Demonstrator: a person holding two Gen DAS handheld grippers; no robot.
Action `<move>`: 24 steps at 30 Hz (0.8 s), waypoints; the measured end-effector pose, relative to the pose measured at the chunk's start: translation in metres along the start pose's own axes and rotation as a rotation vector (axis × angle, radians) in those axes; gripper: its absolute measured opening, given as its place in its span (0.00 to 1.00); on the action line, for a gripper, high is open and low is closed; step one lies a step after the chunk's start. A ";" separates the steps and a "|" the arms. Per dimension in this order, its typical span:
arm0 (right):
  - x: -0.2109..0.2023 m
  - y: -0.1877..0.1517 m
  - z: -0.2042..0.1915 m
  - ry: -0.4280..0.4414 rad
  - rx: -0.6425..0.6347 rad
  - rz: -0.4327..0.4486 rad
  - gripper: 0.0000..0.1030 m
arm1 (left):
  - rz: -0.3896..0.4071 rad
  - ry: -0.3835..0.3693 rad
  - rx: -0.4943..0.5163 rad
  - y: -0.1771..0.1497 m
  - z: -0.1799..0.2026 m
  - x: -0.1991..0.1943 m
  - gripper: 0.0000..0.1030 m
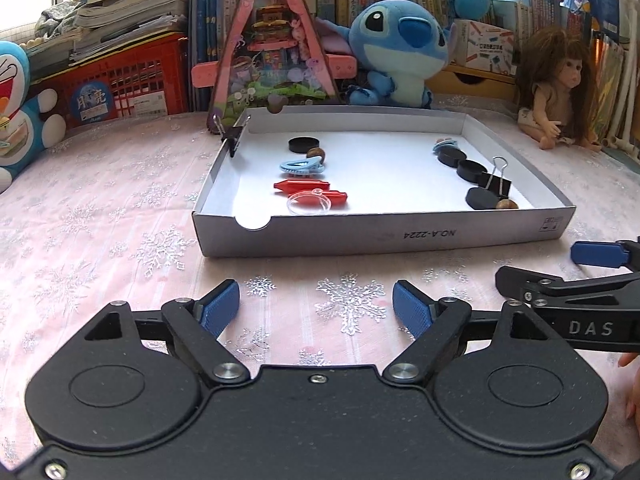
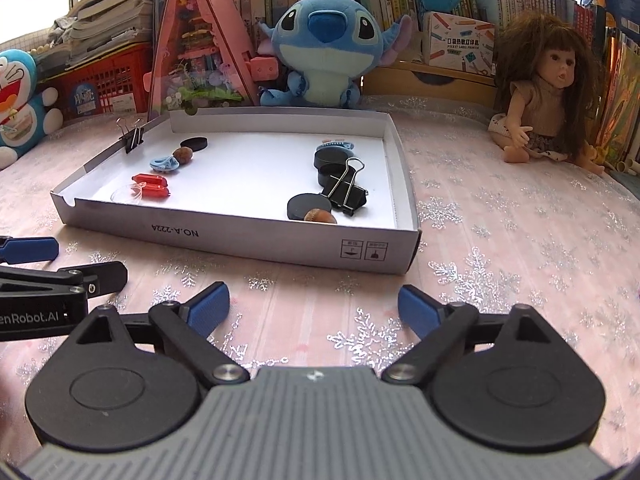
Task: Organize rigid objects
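Left gripper (image 1: 316, 306) and right gripper (image 2: 314, 308) are hovering spread and empty over the tabletop (image 1: 120, 216), just short of the cardboard tray (image 1: 384, 234). Inside are lying red capsules (image 1: 302, 186), black discs (image 2: 309, 205) and a binder clip (image 2: 345, 192). Only the right view is showing the doll's (image 2: 548, 92) whole face.

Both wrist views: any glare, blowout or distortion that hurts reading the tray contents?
Left wrist: window top left blown out; fisheye bends the white tray rim, but the red capsules and clear disc stay sharp. Right wrist: same blowout top left, dark vignette in the corners; binder clip and acorn crisp, with soft shadows only.
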State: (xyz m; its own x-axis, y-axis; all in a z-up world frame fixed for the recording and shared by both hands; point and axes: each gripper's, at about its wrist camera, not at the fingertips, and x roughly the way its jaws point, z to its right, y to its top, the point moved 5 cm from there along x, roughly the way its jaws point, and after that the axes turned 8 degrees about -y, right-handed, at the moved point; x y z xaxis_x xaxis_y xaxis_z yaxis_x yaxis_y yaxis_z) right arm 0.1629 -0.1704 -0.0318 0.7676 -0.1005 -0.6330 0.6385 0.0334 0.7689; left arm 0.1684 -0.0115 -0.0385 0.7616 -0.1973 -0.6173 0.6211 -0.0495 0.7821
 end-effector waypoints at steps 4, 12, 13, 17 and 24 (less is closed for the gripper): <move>0.002 -0.001 -0.001 0.012 -0.003 -0.011 1.00 | -0.005 0.006 -0.006 0.001 -0.003 0.002 0.83; 0.005 -0.002 -0.001 0.017 -0.001 -0.026 1.00 | -0.017 0.048 -0.030 -0.002 -0.010 0.007 0.98; 0.005 -0.002 -0.001 0.018 0.000 -0.026 1.00 | -0.018 0.055 -0.038 -0.002 -0.012 0.008 1.00; 0.005 -0.002 -0.001 0.019 0.001 -0.026 1.00 | -0.017 0.063 -0.045 -0.002 -0.014 0.008 1.00; 0.005 -0.002 -0.001 0.019 0.001 -0.026 1.00 | -0.017 0.065 -0.044 -0.002 -0.014 0.009 1.00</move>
State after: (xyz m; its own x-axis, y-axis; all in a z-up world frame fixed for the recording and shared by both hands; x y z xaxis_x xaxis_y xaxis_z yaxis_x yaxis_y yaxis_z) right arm 0.1655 -0.1702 -0.0372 0.7514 -0.0823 -0.6547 0.6585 0.0300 0.7520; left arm 0.1768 0.0009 -0.0468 0.7604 -0.1326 -0.6358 0.6404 -0.0094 0.7679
